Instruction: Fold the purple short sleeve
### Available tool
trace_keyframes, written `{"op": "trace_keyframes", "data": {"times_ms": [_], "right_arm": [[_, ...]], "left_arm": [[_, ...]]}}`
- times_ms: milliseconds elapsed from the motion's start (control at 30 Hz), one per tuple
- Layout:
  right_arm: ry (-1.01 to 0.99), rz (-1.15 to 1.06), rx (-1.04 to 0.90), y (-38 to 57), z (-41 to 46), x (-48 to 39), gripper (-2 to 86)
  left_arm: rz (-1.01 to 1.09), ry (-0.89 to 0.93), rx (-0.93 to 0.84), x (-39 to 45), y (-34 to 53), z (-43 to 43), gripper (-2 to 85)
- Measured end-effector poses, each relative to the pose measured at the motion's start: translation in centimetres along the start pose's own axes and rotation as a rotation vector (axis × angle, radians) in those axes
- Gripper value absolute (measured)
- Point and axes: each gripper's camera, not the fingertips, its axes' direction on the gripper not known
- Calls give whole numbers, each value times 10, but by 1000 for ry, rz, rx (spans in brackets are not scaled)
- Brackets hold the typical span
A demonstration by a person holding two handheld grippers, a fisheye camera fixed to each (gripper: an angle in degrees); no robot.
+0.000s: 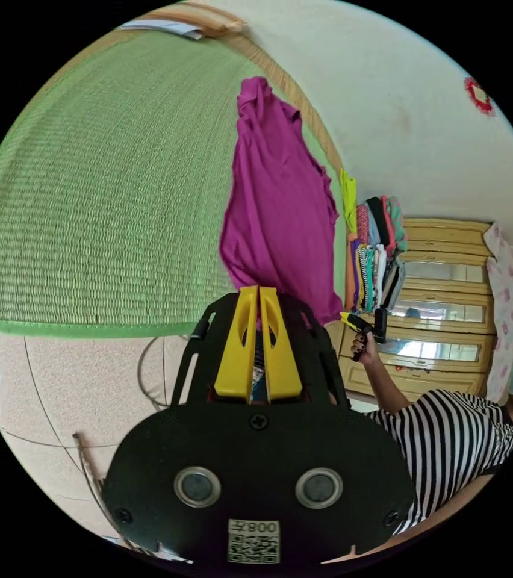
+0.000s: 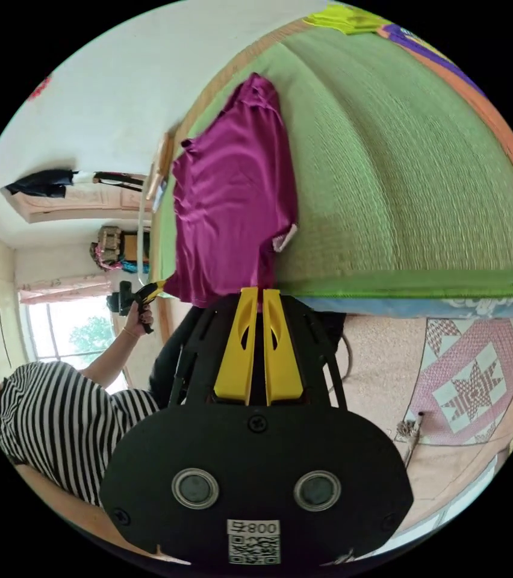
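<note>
Both tongs are seen clenched on the hem of the purple short sleeve [image 1: 277, 205]. In the left gripper view, the left tongs [image 1: 259, 290] have their yellow jaws pressed together with the bottom edge of the cloth pinched at the tips. Same deal in the right gripper view: the right tongs [image 2: 259, 292] are closed tight on the lower edge of the shirt. The right tongs [image 1: 353, 320] can also be spotted in the left gripper view, held in a hand [image 1: 362, 346] at the other corner of the hem, and the left tongs [image 2: 150, 291] are caught likewise in the right gripper view.

The shirt is laid out flat-ish on the green woven mat [image 1: 100, 198] that covers the bed, with its neck end away from the tongs and the hem pulled out at the mat's edge. One sleeve is flipped so a pale tag-like bit [image 2: 284, 238] is shown near the side seam.

Further out, a stack of folded clothes [image 1: 374, 253] is piled at the far end of the mat, beside a yellow wooden cabinet [image 1: 443, 319]. A person in a striped top [image 1: 449, 439] is seen at the side. A patterned pink rug [image 2: 467, 385] is spread on the floor below the bed.
</note>
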Motion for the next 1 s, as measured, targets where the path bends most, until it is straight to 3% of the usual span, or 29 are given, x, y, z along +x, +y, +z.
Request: {"op": "trace_keyframes", "data": {"times_ms": [233,500,733,1000], "right_arm": [[-18,-129,27,-5,-44,-35,9],[-68,-103,32,26,-49,-36,10],[-41,-115,12,37,-55,-48,10],[-150,-69,85,2,-79,-46,8]], "left_arm": [[55,-59,46,12,8,-24,21],[-59,-91,7,-11,37,-21,81],[-59,-244,-71,-9,46,-21,31],[-43,99,99,5,18,-52,12]]}}
